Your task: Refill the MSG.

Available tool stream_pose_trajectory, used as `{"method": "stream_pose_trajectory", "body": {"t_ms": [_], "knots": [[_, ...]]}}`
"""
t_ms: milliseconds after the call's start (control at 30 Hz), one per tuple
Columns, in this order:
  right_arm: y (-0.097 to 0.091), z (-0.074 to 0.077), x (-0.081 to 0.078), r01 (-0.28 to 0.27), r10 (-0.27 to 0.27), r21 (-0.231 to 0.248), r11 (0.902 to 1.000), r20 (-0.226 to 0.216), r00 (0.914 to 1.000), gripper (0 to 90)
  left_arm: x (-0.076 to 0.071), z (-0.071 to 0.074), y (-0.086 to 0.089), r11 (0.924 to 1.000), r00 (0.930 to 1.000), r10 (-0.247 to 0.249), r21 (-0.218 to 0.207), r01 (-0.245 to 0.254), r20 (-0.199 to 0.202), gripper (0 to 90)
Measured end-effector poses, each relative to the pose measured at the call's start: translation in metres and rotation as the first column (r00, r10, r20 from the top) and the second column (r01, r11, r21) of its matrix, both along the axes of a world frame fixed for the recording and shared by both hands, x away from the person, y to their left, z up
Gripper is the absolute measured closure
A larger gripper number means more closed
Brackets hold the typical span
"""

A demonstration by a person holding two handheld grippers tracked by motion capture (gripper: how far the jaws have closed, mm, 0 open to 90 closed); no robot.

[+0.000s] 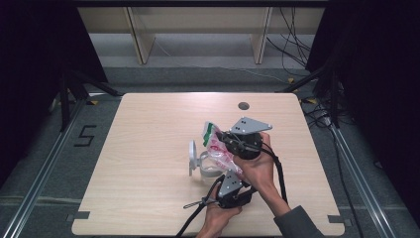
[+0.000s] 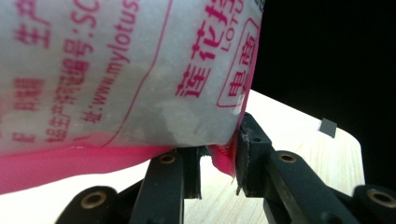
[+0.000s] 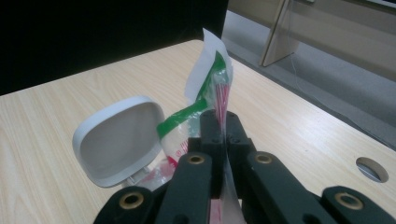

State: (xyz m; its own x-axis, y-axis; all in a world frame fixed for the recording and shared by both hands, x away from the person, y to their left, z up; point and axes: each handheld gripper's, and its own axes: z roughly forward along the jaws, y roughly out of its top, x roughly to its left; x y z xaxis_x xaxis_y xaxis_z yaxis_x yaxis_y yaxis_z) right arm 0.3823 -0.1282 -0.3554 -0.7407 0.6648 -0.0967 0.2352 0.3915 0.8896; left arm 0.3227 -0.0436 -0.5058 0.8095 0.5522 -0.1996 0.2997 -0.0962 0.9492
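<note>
Here, centre-right of the high view, both grippers sit on one plastic bag (image 1: 218, 146) with pink print and a green stripe, above the light wood bench (image 1: 148, 148). Right gripper (image 1: 229, 140), higher in the frame with the grey plate on top, has its jaws fully pinched on the bag's upper part; in the right gripper view (image 3: 223, 140) the thin film runs straight between the two closed jaws, with the white-and-green top edge of the bag (image 3: 210, 79) standing up beyond them. Left gripper (image 1: 225, 184), lower centre of the high view, takes the bag's lower end. In the left gripper view (image 2: 219, 156) the jaws stand narrow, clamped on the pink bottom corner of the bag (image 2: 116, 84), whose white, printed body takes up the upper left of that frame. A white container (image 1: 198, 161) with its lid (image 3: 116, 140) flipped open sits on the bench just left of the bag. Round hole (image 1: 243, 105) in the bench, upper centre.
</note>
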Motion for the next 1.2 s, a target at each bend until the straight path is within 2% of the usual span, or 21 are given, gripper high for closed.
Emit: {"method": "stream_pose_trajectory", "body": {"t_ms": [67, 133, 167, 200, 267, 367, 467, 600, 633, 700, 800, 1067, 1133, 1200], "knots": [[0.0012, -0.0003, -0.0004, -0.003, 0.003, -0.021, 0.9998, -0.008, 1.0, 90.0, -0.0004, -0.0004, -0.0009, 1.0, 1.0, 0.0, -0.006, 0.0, -0.001, 73.7], [0.0014, 0.0006, -0.0002, -0.006, 0.005, -0.019, 0.9998, -0.01, 0.9999, 90.0, 0.0001, 0.0005, -0.0008, 0.9999, 1.0, 0.002, -0.014, -0.002, 0.006, 73.7], [0.0013, 0.0011, -0.0007, 0.01, -0.009, 0.006, 0.9999, -0.011, 0.9999, 90.0, 0.0005, 0.0009, -0.0006, 0.9999, 1.0, 0.002, -0.011, -0.002, 0.008, 73.7], [0.0017, 0.0008, -0.0007, 0.009, -0.009, 0.007, 0.9999, -0.008, 0.9999, 90.0, 0.0007, 0.0007, -0.0006, 1.0, 1.0, -0.003, -0.009, 0.003, 0.002, 73.8], [0.0037, -0.0004, -0.0004, -0.002, 0.002, -0.02, 0.9998, -0.002, 1.0, 90.0, 0.0, 0.0003, -0.0012, 0.9999, 1.0, 0.002, -0.011, -0.002, 0.001, 73.8], [0.0032, 0.0005, -0.001, 0.0, 0.0, 0.006, 1.0, -0.012, 0.9999, 90.0, 0.0006, 0.001, -0.0001, 1.0, 1.0, 0.005, -0.008, -0.005, 0.006, 73.8], [0.0044, -0.0003, -0.0007, -0.002, 0.002, -0.01, 0.9999, 0.006, 1.0, 90.0, 0.0003, 0.0007, -0.0005, 0.9999, 1.0, 0.003, -0.012, -0.003, 0.004, 73.9], [0.0035, 0.0005, -0.0013, 0.002, -0.002, -0.004, 1.0, -0.013, 0.9999, 90.0, 0.0005, 0.0005, -0.0006, 1.0, 1.0, 0.001, -0.009, -0.001, 0.004, 73.8], [0.0048, -0.0007, -0.0002, -0.005, 0.005, -0.013, 0.9999, 0.01, 0.9999, 90.0, 0.0005, 0.0004, -0.0008, 1.0, 1.0, 0.001, -0.01, -0.001, 0.005, 73.9], [0.0049, -0.0003, -0.0008, -0.001, 0.001, -0.006, 1.0, -0.003, 1.0, 90.0, 0.0008, 0.0008, -0.0006, 0.9999, 1.0, 0.002, -0.013, -0.002, 0.008, 73.9], [0.0049, -0.0006, -0.0006, 0.0, 0.0, -0.005, 1.0, 0.004, 1.0, 90.0, 0.0007, 0.0006, -0.0009, 0.9999, 1.0, 0.0, -0.011, 0.0, 0.008, 73.9], [0.004, 0.0004, -0.0004, -0.009, 0.008, -0.006, 0.9999, -0.012, 0.9999, 90.0, 0.0018, 0.0012, -0.0006, 0.9999, 0.9999, -0.007, -0.01, 0.007, 0.011, 73.9], [0.0044, 0.0001, -0.0004, 0.008, -0.008, 0.01, 0.9999, -0.002, 1.0, 90.0, 0.002, 0.0013, -0.0008, 0.9999, 0.9999, -0.008, -0.011, 0.008, 0.011, 73.9], [0.0039, 0.0005, 0.0003, -0.009, 0.009, -0.006, 0.9999, -0.001, 1.0, 90.0, 0.0023, 0.0013, -0.001, 0.9999, 0.9999, -0.009, -0.011, 0.009, 0.012, 73.9]]}}
